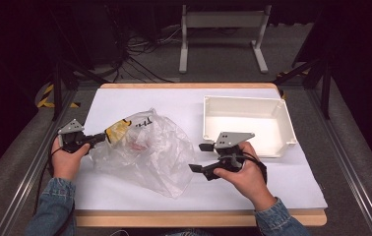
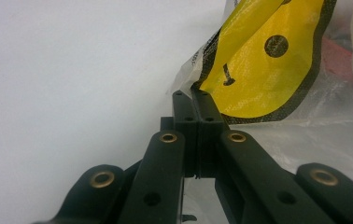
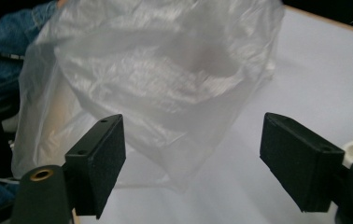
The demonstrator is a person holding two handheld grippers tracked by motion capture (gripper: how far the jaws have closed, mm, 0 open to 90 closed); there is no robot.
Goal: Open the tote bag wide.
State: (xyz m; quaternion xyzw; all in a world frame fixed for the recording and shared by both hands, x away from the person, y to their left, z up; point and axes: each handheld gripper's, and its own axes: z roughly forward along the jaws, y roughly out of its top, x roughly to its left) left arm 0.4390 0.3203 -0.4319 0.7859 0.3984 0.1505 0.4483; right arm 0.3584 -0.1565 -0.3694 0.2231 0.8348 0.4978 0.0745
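Nearest, the right gripper (image 1: 200,157) hangs with jaws wide apart, just beside the clear plastic bag (image 1: 147,147). The left gripper (image 1: 106,136) pinches the bag's yellow-printed edge (image 2: 258,70). Something pinkish, perhaps, shows blurred inside. Beyond stands a white tray (image 1: 277,105).

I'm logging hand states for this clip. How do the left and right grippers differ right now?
The left gripper has its jaws shut on the plastic bag at the yellow-printed edge; the right gripper has its jaws wide apart with nothing between them. The left touches the bag; the right sits just short of the bag's other end, near the white bin. Both are black, hand-held, and point at the bag.
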